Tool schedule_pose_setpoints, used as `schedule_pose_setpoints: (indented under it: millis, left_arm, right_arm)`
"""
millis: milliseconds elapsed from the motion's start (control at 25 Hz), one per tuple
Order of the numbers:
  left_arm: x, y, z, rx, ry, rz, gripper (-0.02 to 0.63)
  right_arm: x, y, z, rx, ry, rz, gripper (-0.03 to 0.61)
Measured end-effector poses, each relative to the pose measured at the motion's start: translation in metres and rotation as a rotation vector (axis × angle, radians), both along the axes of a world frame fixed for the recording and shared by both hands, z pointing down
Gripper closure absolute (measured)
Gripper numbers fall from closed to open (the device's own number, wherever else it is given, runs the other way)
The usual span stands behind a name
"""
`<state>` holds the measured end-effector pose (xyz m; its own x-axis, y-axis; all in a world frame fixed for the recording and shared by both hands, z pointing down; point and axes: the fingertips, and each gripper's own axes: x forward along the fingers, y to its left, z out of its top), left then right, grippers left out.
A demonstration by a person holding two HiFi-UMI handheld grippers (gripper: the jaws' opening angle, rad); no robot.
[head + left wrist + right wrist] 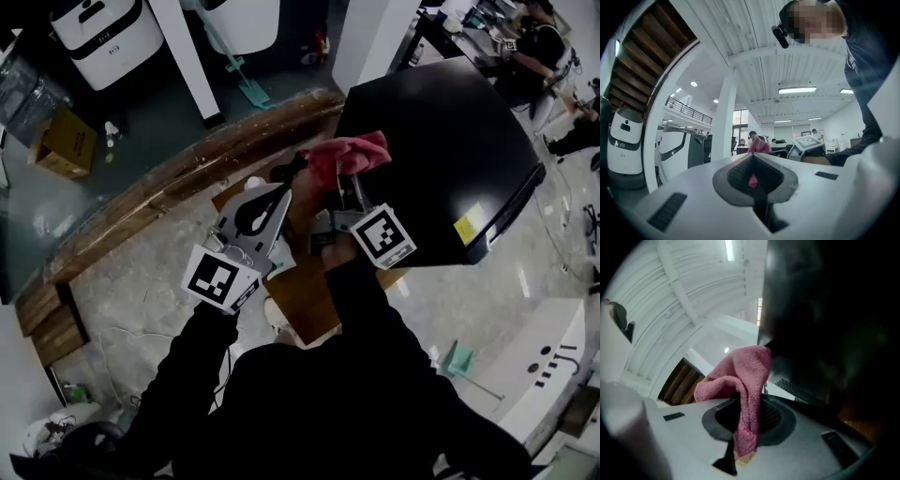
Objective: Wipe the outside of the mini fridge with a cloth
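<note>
My right gripper (349,186) jaws clamp the cloth (743,376); my left gripper (294,174) jaws are closed, both grippers raised side by side.

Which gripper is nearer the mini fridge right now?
Right. The right gripper, clamped on the pink cloth, is beside the mini fridge's left edge. The left gripper sits farther left, on the other side of the right one from the fridge.

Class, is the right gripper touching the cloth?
Touching. The right gripper view shows the right gripper clamped on the cloth, which runs between its jaws.
</note>
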<state>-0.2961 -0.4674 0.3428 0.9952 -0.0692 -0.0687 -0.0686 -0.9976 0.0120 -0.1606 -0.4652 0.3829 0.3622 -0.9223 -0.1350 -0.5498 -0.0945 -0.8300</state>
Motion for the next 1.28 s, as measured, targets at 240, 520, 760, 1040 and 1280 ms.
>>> schedule_pose_setpoints:
  millis: [240, 520, 760, 1040, 1280]
  left_arm:
    - [0.019, -0.011, 0.002, -0.016, -0.007, 0.062, 0.607]
    - [0.034, -0.01, 0.015, -0.026, -0.032, 0.114, 0.607]
    - [0.048, -0.007, 0.045, -0.052, -0.083, 0.126, 0.607]
    - [0.07, -0.012, 0.11, -0.051, -0.19, 0.11, 0.607]
    - [0.084, -0.013, 0.171, -0.085, -0.284, 0.13, 0.607]
  right_arm:
    - [0.043, -0.001, 0.027, 0.036, -0.196, 0.155, 0.517]
    - [0.062, 0.003, 0.047, 0.116, -0.373, 0.195, 0.508]
    - [0.062, 0.003, 0.073, 0.117, -0.445, 0.2, 0.505]
    - [0.065, 0.003, 0.145, 0.056, -0.522, 0.21, 0.505]
    - [0.066, 0.004, 0.222, -0.011, -0.586, 0.236, 0.505]
